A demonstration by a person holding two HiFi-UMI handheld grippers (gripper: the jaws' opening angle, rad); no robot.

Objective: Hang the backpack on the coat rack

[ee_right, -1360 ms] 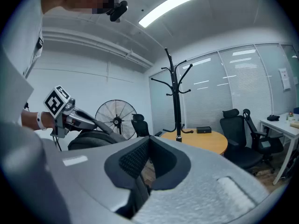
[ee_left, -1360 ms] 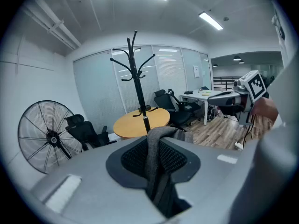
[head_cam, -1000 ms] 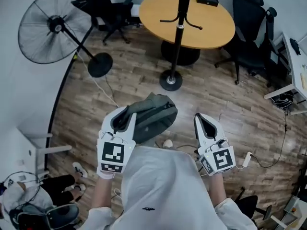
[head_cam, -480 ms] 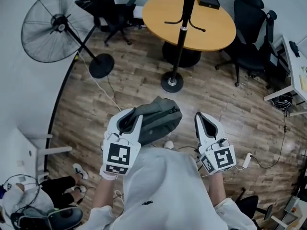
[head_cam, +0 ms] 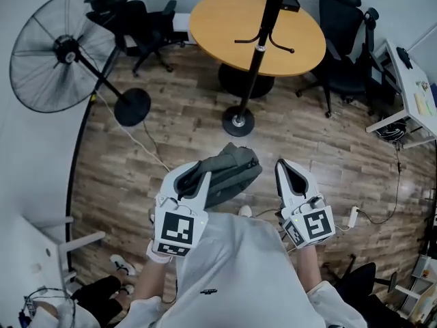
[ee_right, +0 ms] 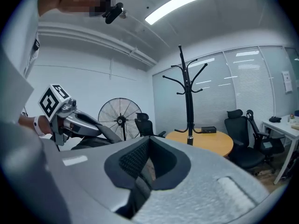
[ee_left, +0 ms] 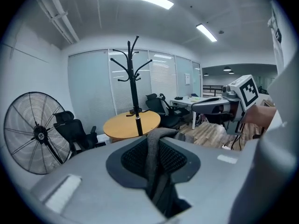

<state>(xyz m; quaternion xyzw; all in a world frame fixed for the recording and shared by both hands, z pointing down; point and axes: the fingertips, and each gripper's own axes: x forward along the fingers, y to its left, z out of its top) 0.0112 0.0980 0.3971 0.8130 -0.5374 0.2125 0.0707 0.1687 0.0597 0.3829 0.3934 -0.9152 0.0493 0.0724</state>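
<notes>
A grey-green backpack [head_cam: 229, 173] hangs from my left gripper [head_cam: 196, 178], which is shut on its grey strap [ee_left: 153, 160]; the strap runs up between the jaws in the left gripper view. My right gripper [head_cam: 288, 176] is shut with nothing in it, to the right of the bag. The black coat rack [head_cam: 254, 60] stands ahead on its round base [head_cam: 237, 121], in front of the round wooden table [head_cam: 218, 19]. Its hooked top shows in the left gripper view [ee_left: 134, 59] and in the right gripper view [ee_right: 186, 73].
A large standing fan [head_cam: 58, 53] is at the left, its cable trailing over the wooden floor. Black office chairs [head_cam: 345, 46] stand around the table. A white desk [head_cam: 410, 94] is at the right. A person's shoes [head_cam: 119, 265] are at lower left.
Both grippers and the backpack have moved forward, towards the coat rack. The rack's base and the table now sit closer to the bag. The grips are unchanged.
</notes>
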